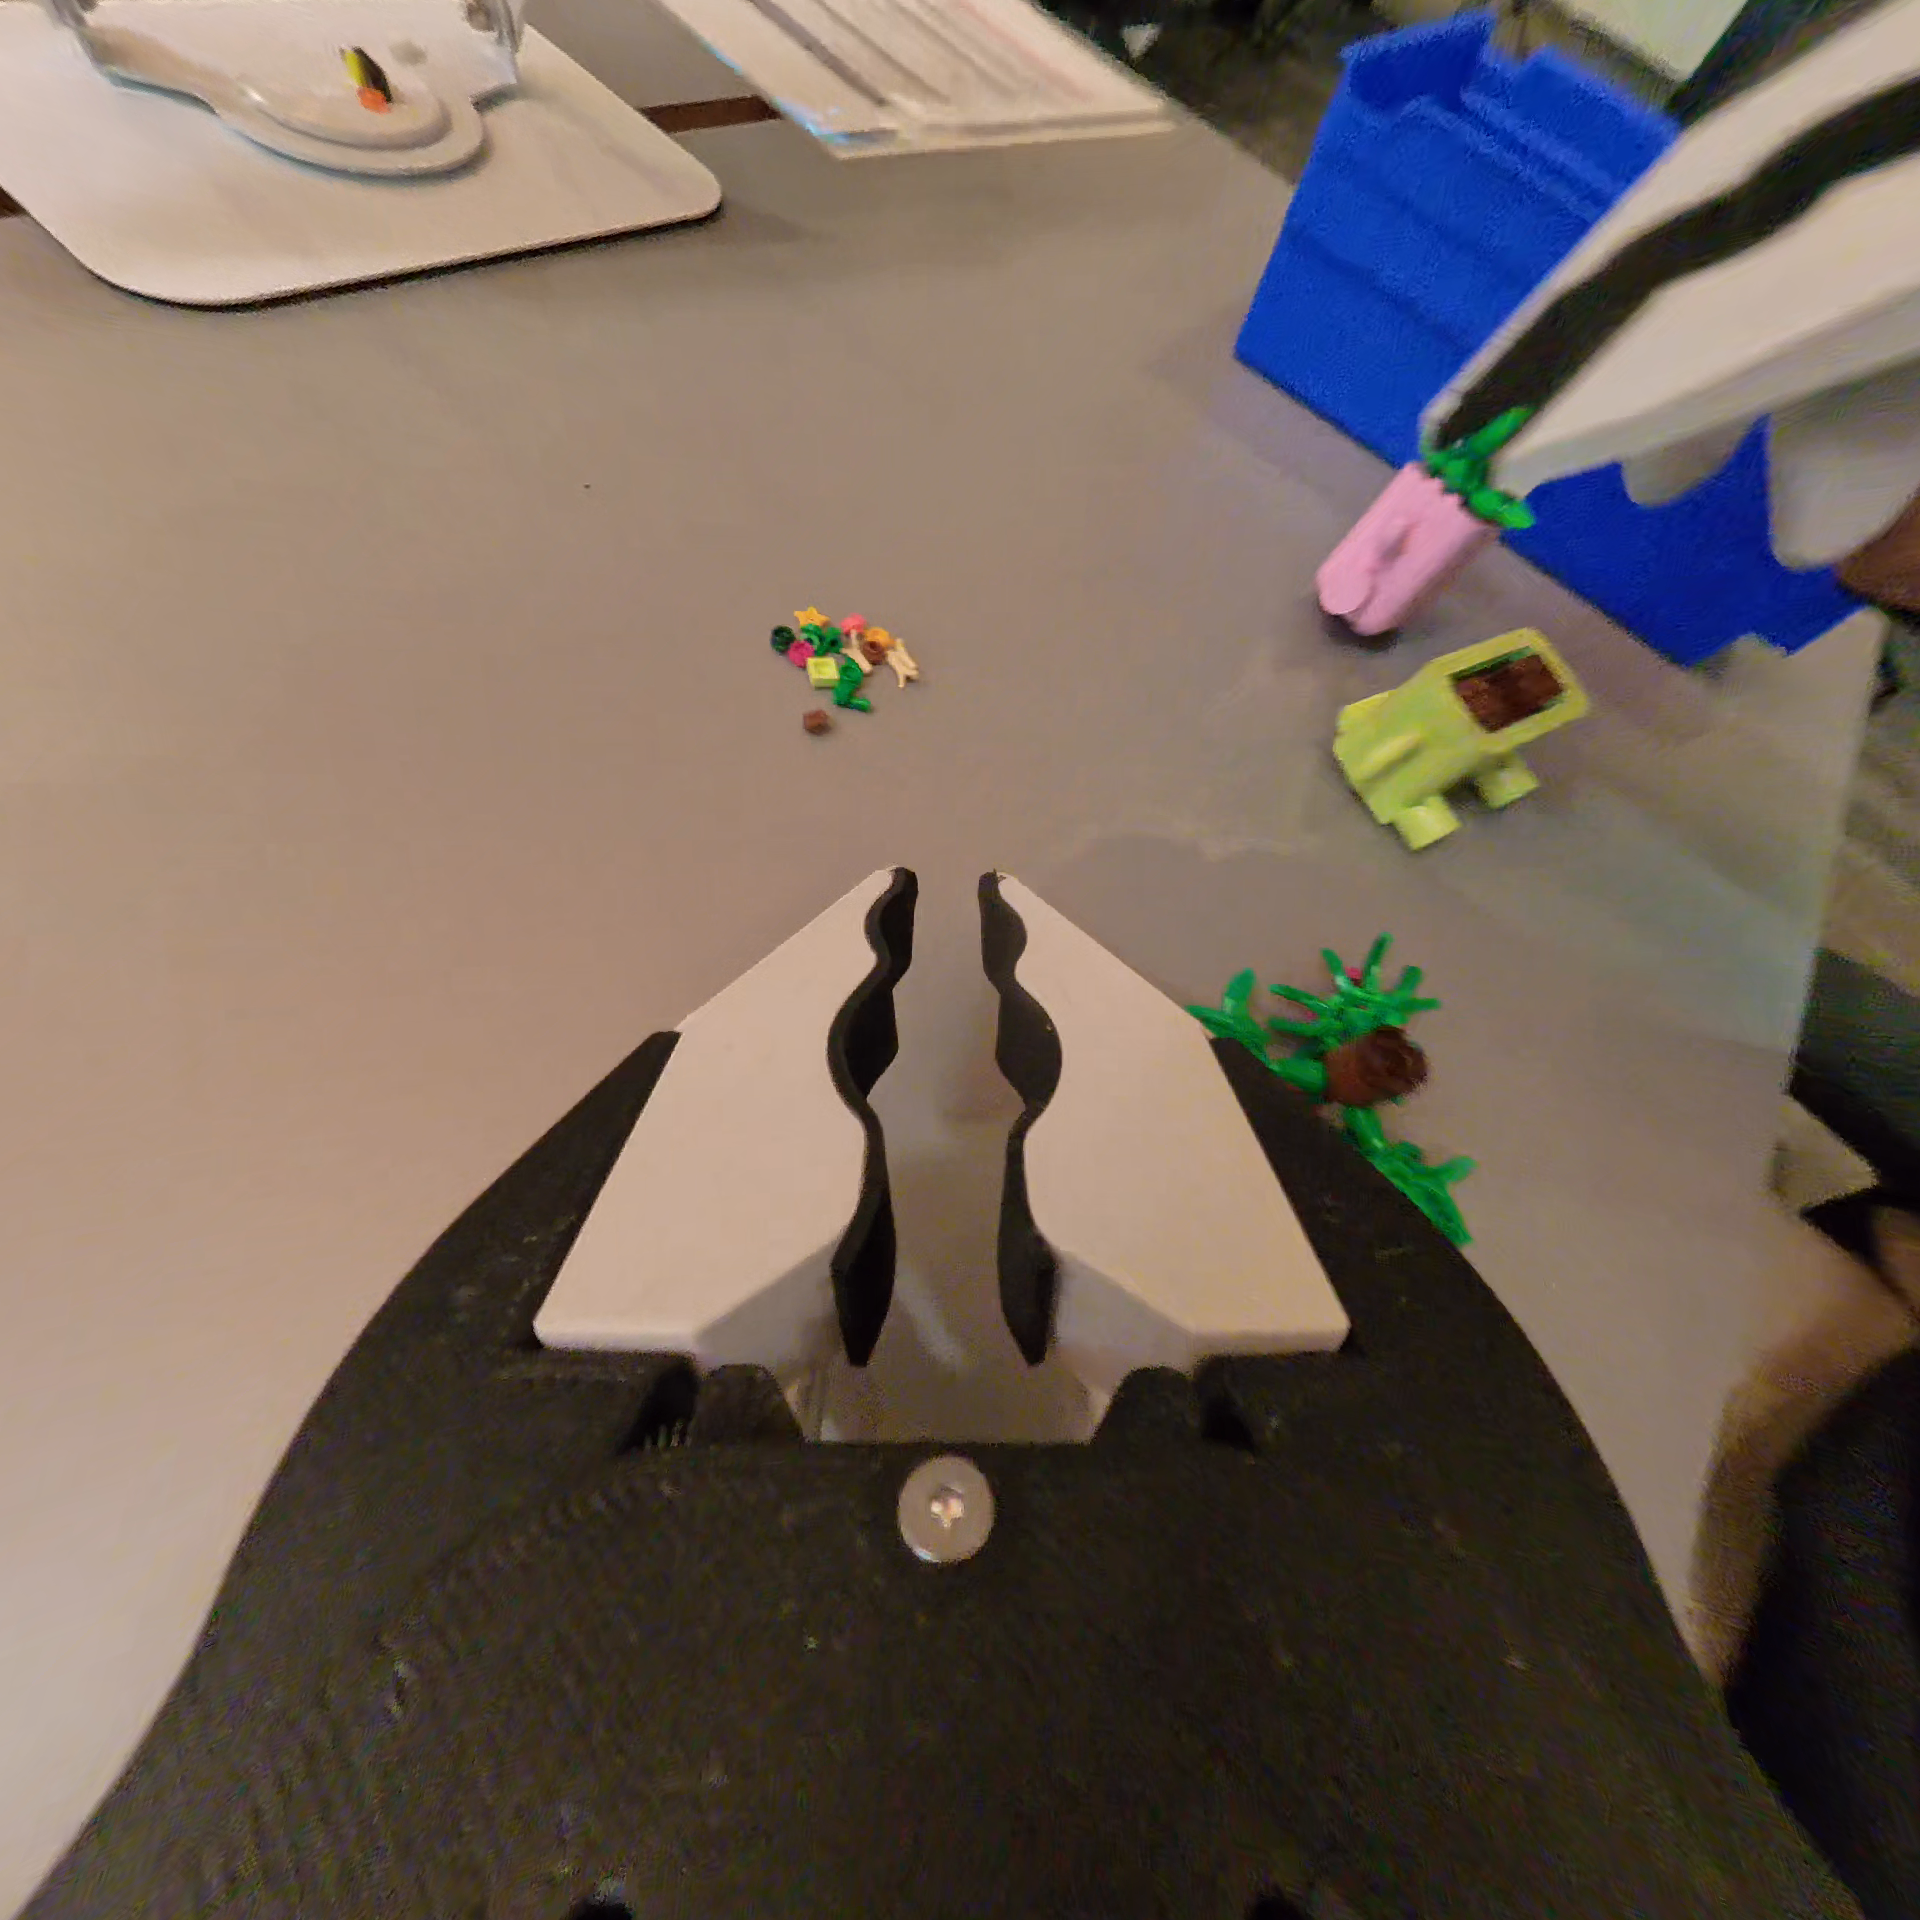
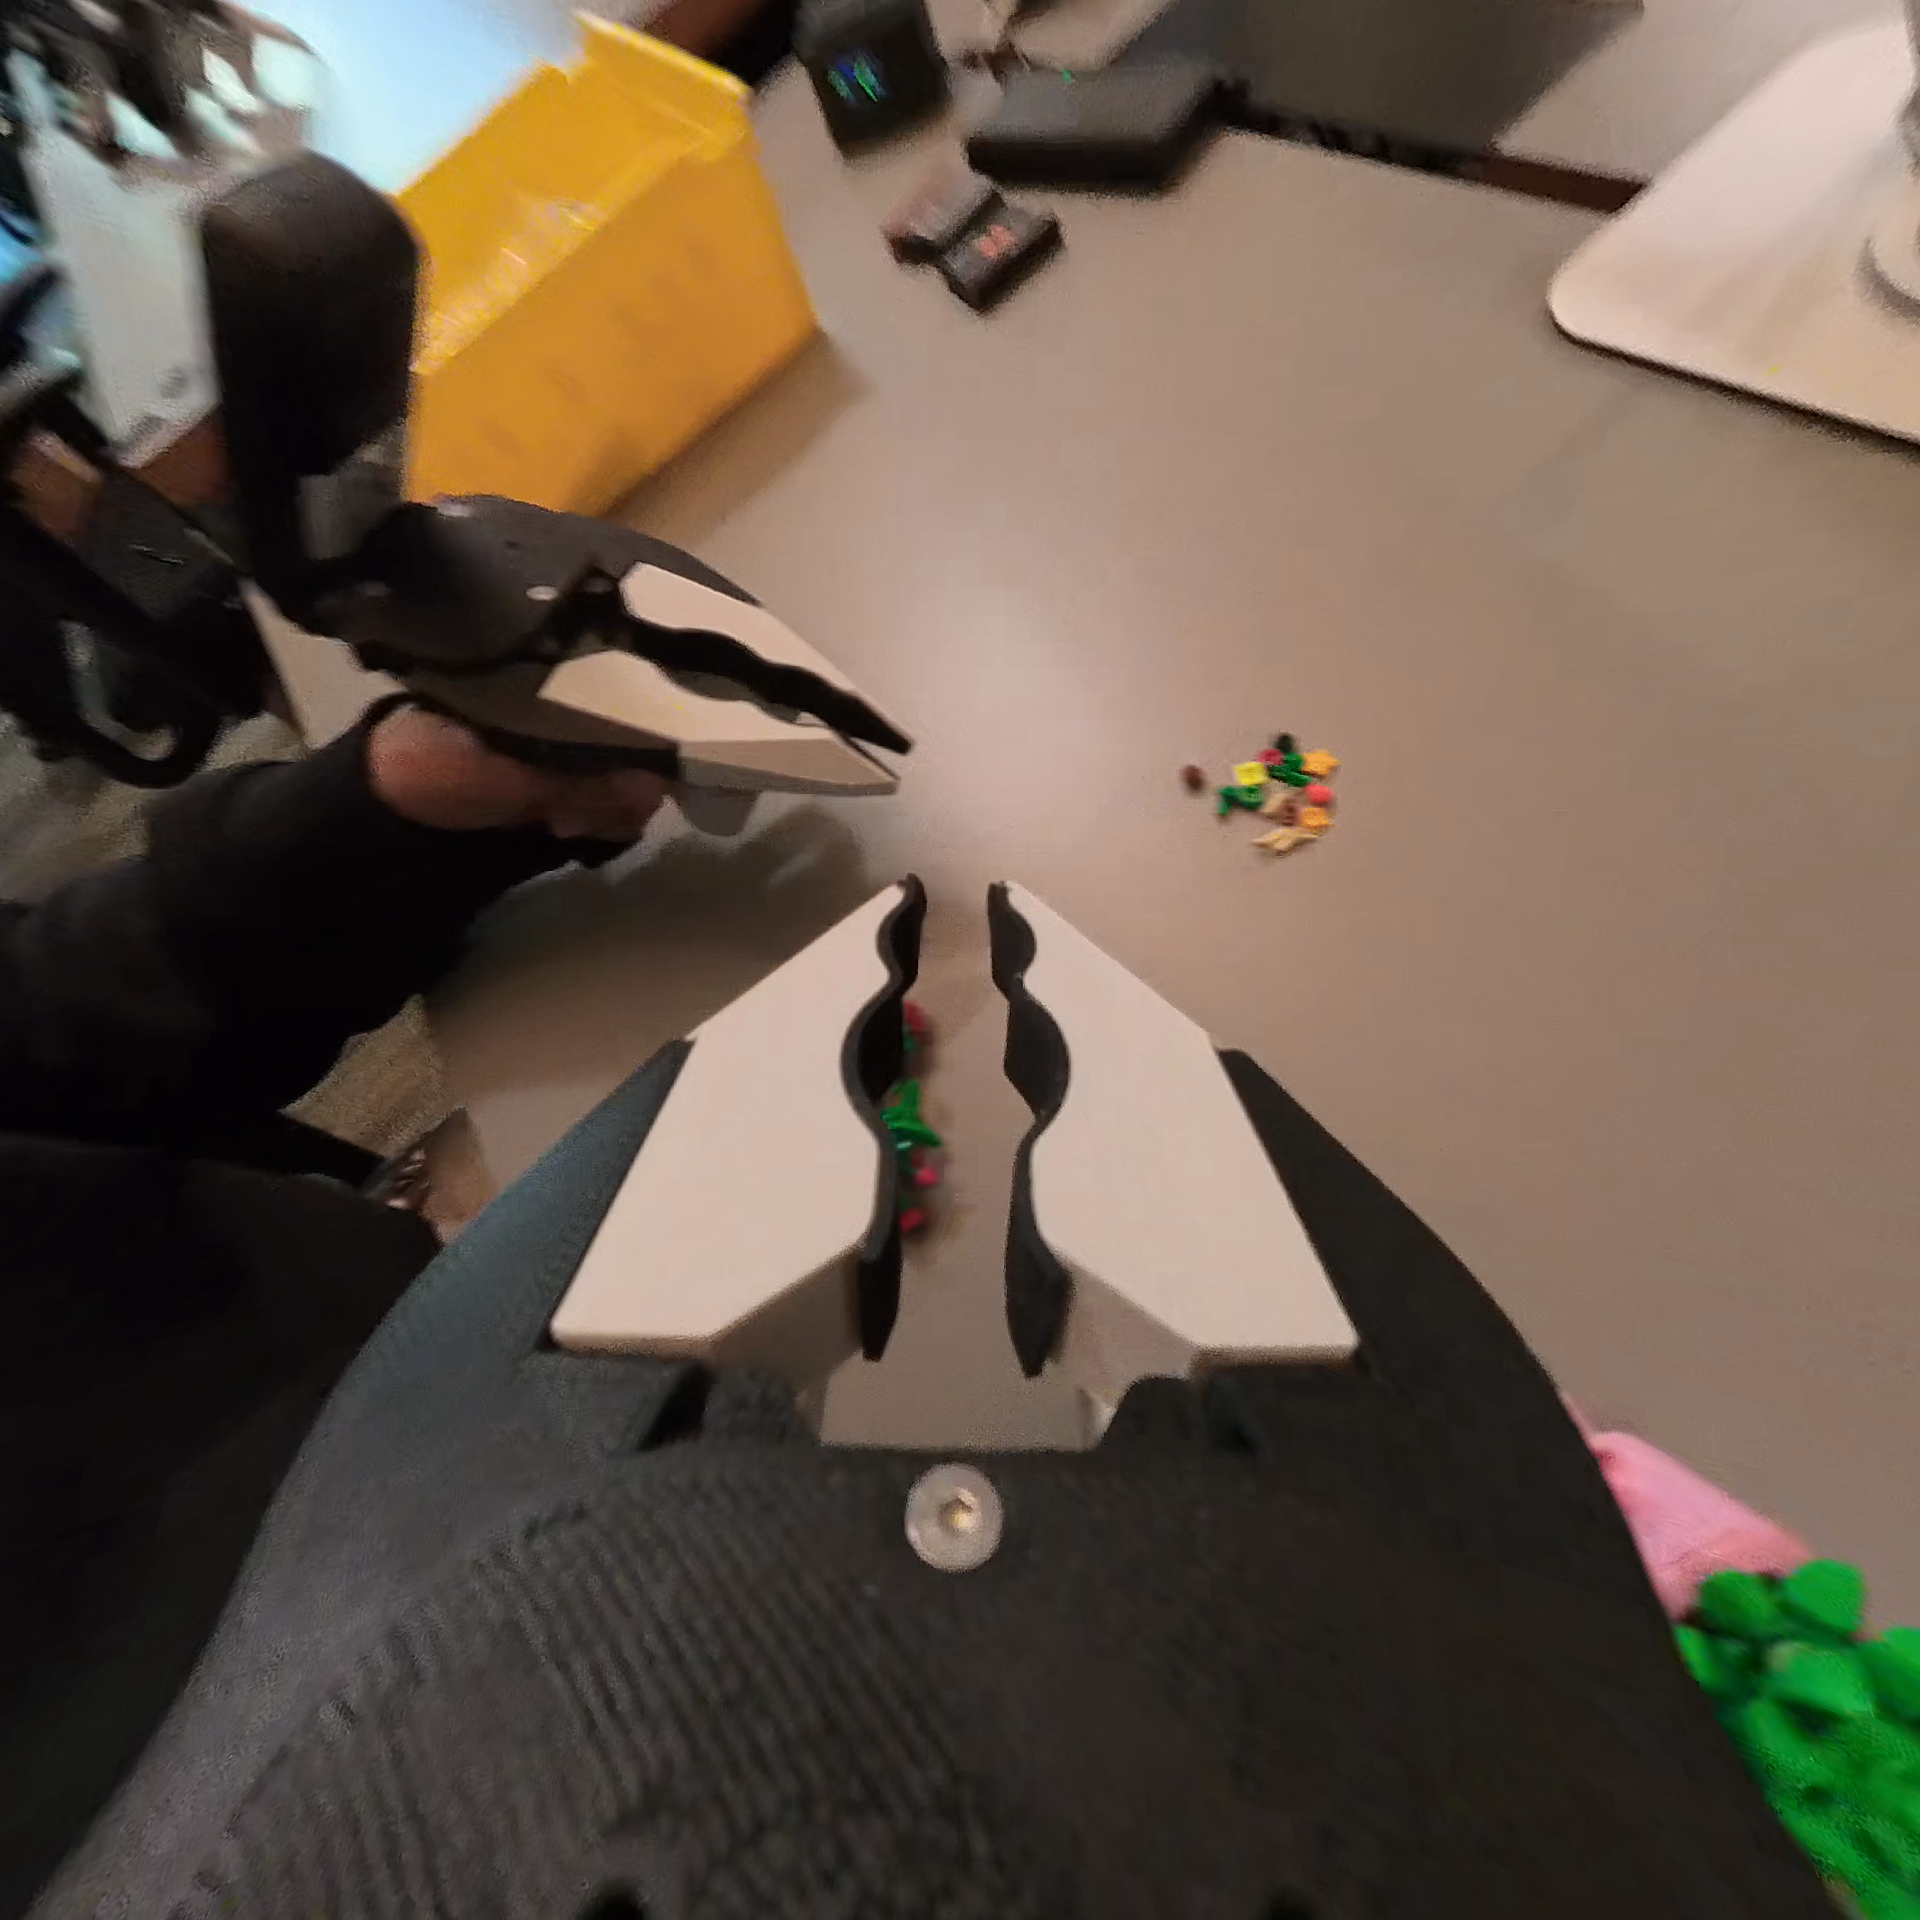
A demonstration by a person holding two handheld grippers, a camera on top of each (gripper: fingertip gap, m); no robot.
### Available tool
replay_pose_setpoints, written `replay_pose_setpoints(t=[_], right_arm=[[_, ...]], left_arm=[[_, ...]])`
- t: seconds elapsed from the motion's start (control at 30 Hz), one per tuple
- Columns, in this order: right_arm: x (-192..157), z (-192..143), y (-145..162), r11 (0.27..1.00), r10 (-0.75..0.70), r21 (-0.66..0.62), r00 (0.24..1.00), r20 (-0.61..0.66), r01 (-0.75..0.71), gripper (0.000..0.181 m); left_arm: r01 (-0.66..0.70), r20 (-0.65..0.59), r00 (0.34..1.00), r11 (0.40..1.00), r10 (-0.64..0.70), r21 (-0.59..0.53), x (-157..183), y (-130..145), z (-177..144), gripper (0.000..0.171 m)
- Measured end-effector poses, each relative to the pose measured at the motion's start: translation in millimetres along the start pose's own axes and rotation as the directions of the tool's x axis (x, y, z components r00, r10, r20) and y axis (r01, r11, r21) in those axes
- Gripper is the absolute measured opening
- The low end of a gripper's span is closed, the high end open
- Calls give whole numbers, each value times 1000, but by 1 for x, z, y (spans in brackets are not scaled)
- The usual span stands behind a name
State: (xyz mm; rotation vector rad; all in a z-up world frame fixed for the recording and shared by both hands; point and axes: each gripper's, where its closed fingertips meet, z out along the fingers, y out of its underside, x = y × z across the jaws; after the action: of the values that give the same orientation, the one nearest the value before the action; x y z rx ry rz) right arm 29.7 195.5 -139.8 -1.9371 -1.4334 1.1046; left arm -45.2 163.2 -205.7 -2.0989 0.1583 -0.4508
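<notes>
1. The left gripper [image 1: 945, 883] is being held low over the grey table [image 1: 520, 623]. Its jaws are being kept narrowly apart and nothing is being gripped between them.
2. A green plant piece with a brown lump [image 1: 1351, 1049] is lying on the table at 3 o'clock of this gripper, just beside its black body. This is the nearest thing to it.
3. The right gripper [image 2: 951, 894] is also being shown with a narrow gap between its jaws. Green and red bits [image 2: 909, 1122] are being seen in this gap, against one pad only. It cannot be told whether they are being carried or are only lying on the table below.
4. In the left wrist view, the tip of the right gripper is being seen at 2 o'clock, close to a pink block [image 1: 1392, 561] with green leaves on top. Real contact cannot be told, because the picture is blurred there.
5. A lime-green block figure [image 1: 1455, 738] with a brown opening is standing near the pink block. A small heap of coloured pieces [image 1: 842, 660] is lying at 12 o'clock, well apart from both grippers.
6. A blue bin [image 1: 1455, 229] is standing at 1 o'clock and a white base plate [image 1: 416, 208] at 11 o'clock. In the right wrist view, a yellow bin [image 2: 603, 270] and dark devices [image 2: 977, 244] are being seen at the far edge.
</notes>
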Motion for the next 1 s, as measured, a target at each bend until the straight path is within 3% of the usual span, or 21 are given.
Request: replay_pose_setpoints(t=[0.17,0.43,0.6,0.73,1.0], right_arm=[[-46,-22,27,979,-73,194,997,30,66,13],[-51,-21,65,869,-76,492,996,38,47,23],[-58,-11,68,881,-126,465,990,58,85,26],[-61,0,74,912,-143,395,988,64,107,30],[-65,18,84,935,-215,290,976,9,204,23]], left_arm=[[-32,-10,999,995,33,94,22,5,-25,8],[-176,-143,970,974,196,146,92,15,-27,19],[-310,-34,950,949,311,51,95,43,-11,22],[-388,46,920,921,388,-9,91,48,-3,24],[-369,16,929,929,369,-11,92,46,2,19]])
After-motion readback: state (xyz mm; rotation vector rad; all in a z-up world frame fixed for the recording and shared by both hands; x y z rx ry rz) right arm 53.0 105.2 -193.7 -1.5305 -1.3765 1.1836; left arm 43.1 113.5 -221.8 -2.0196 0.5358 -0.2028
